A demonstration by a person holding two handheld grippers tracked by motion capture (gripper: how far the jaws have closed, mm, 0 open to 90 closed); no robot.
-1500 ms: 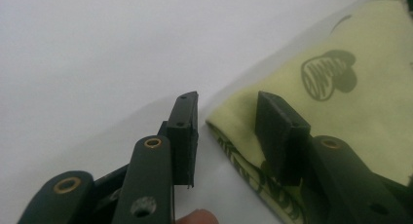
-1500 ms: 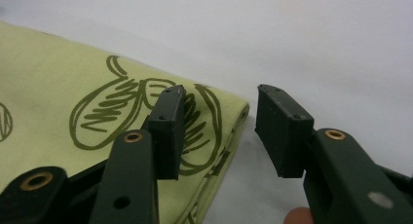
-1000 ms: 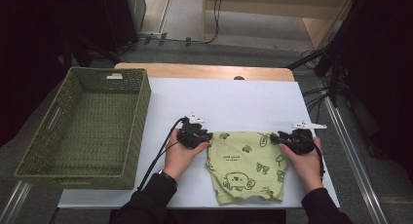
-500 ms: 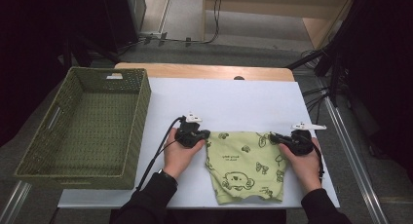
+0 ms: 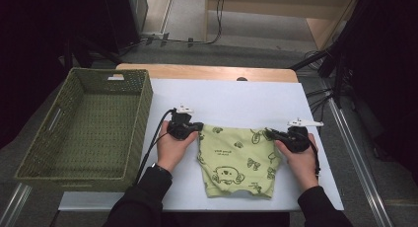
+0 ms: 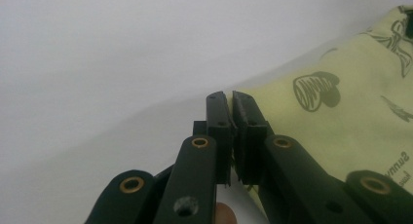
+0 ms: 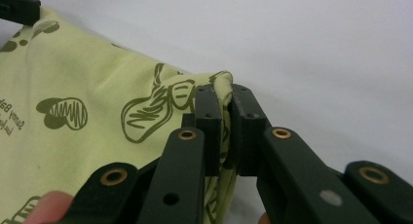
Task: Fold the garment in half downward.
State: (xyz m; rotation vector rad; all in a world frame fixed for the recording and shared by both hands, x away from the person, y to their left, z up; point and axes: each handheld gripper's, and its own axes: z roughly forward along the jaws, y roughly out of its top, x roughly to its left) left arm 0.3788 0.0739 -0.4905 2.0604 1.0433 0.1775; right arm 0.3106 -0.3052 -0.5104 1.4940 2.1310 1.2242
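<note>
Here the light green garment (image 5: 237, 160), printed with dark cartoon figures, lies flat on the white table (image 5: 231, 96), near the person's edge and between the two hands. The left gripper (image 5: 196, 127) is clamped on the garment's upper left corner; in the left gripper view its jaws have just been closing and now stand together with the cloth edge (image 6: 272, 112) pinched between them. The right gripper (image 5: 270, 134) pinches the upper right corner, and the right gripper view shows a fold of fabric (image 7: 221, 87) bunched between jaws that have likewise just been closing.

To the left, well apart from the garment, a green woven basket (image 5: 143, 108) sits on the table, the left gripper's black cable (image 5: 153, 143) trailing along just beside its wall. Between garment and basket the tabletop lies bare. Beyond the table's far wooden edge (image 5: 207, 73), cables run across the dim floor (image 5: 187, 39).
</note>
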